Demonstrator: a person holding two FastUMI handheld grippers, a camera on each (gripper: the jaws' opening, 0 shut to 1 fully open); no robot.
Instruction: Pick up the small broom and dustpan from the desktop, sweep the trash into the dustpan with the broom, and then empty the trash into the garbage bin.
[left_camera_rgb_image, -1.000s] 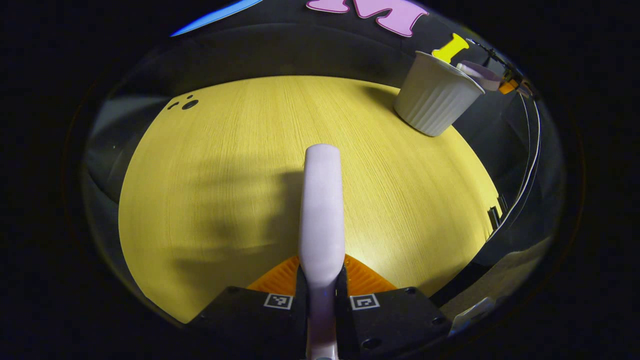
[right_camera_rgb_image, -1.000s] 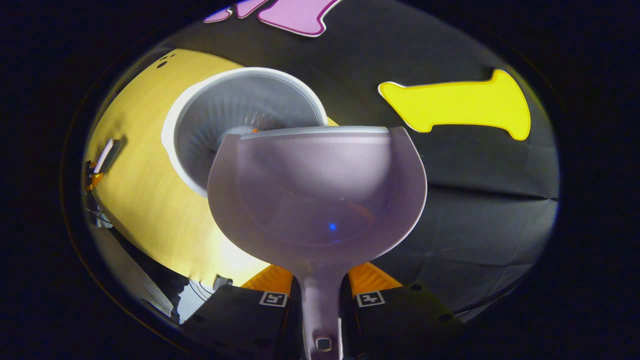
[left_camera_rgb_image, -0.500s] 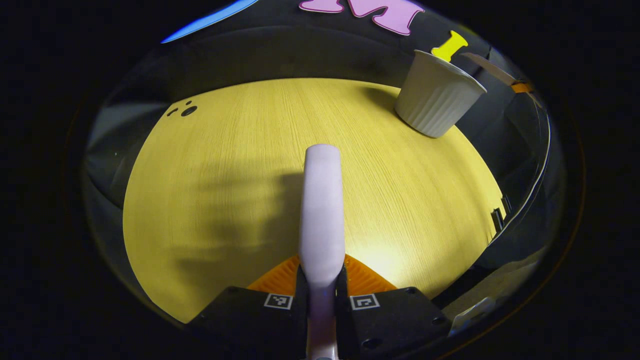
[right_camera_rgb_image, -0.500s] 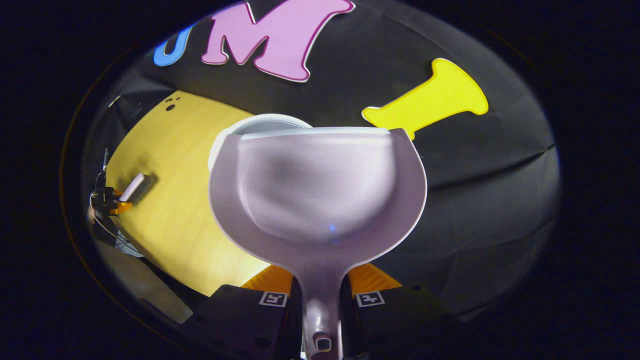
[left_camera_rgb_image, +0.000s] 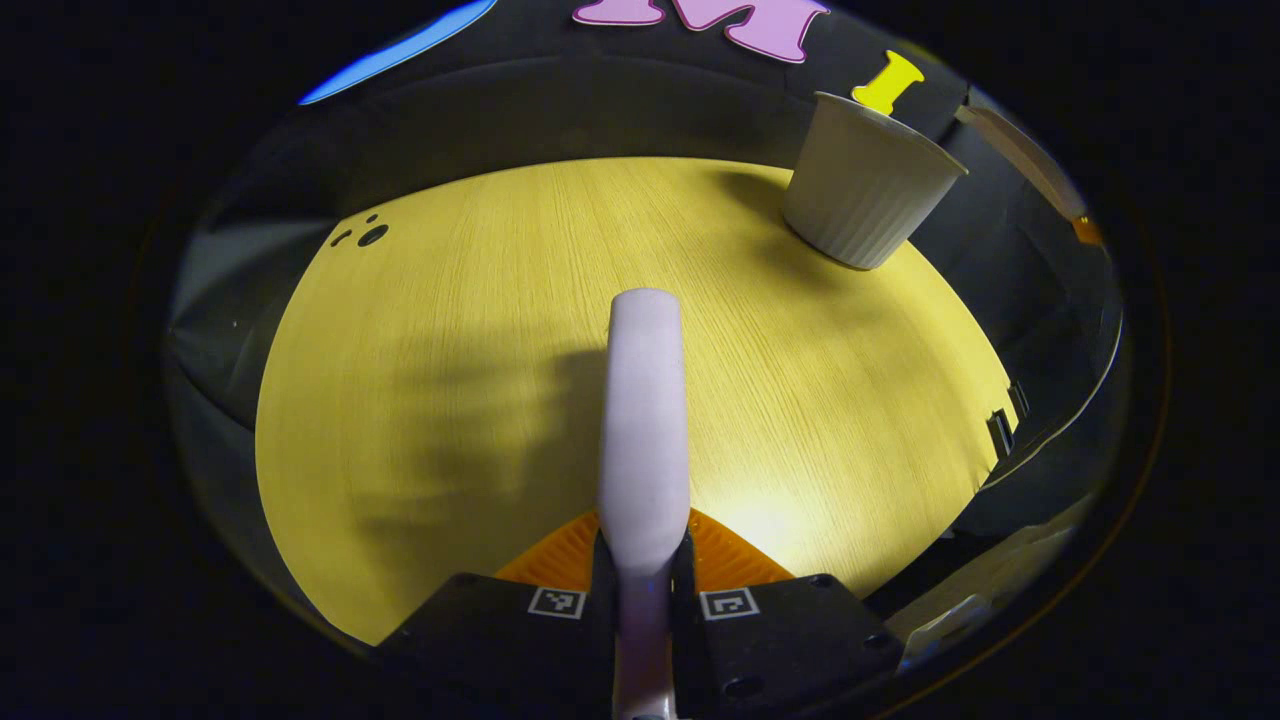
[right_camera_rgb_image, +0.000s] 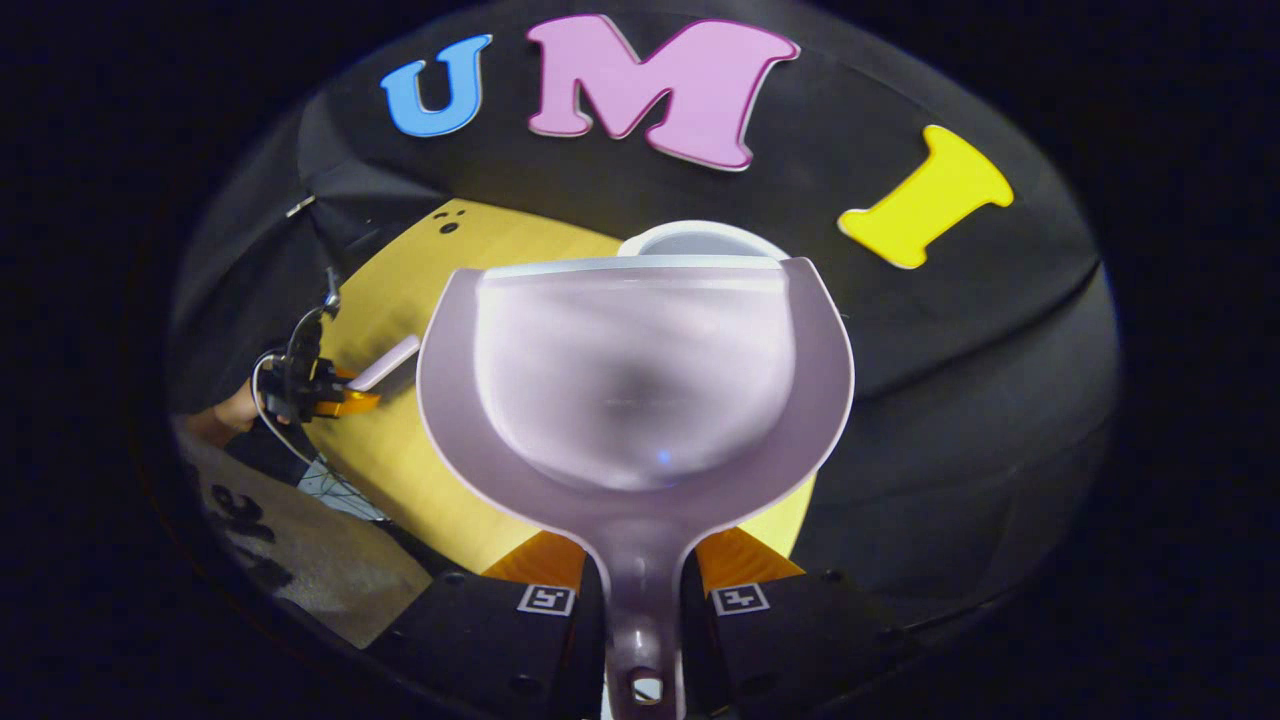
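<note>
Left gripper (left_camera_rgb_image: 642, 560): held low above the yellow desktop (left_camera_rgb_image: 450, 380), aimed across it toward the booth wall; both fingers clamp the broom (left_camera_rgb_image: 645, 420) by its handle
Broom: pale lilac, its long axis running straight ahead from between the fingers, rounded end pointing away over the wood; bristles cannot be made out
Right gripper (right_camera_rgb_image: 642, 590): raised and tipped toward the back wall, both fingers pinched tight on the narrow handle of the dustpan (right_camera_rgb_image: 635, 380)
Dustpan: lilac scoop, handle nearest the camera, straight front lip farthest, hollow facing the lens; its inside looks bare
Garbage bin (left_camera_rgb_image: 865, 185): white, ribbed, upright at the far right corner of the desktop; in the right gripper view its rim (right_camera_rgb_image: 700, 238) peeps just over the dustpan's lip
Seen from the right gripper view: the left gripper (right_camera_rgb_image: 335, 400) sits at the desktop's left edge, gripped by a hand (right_camera_rgb_image: 232, 415), the broom (right_camera_rgb_image: 385, 362) slanting up and rightward from it
Desktop: three small dark holes (left_camera_rgb_image: 362, 236) near its far left edge
</note>
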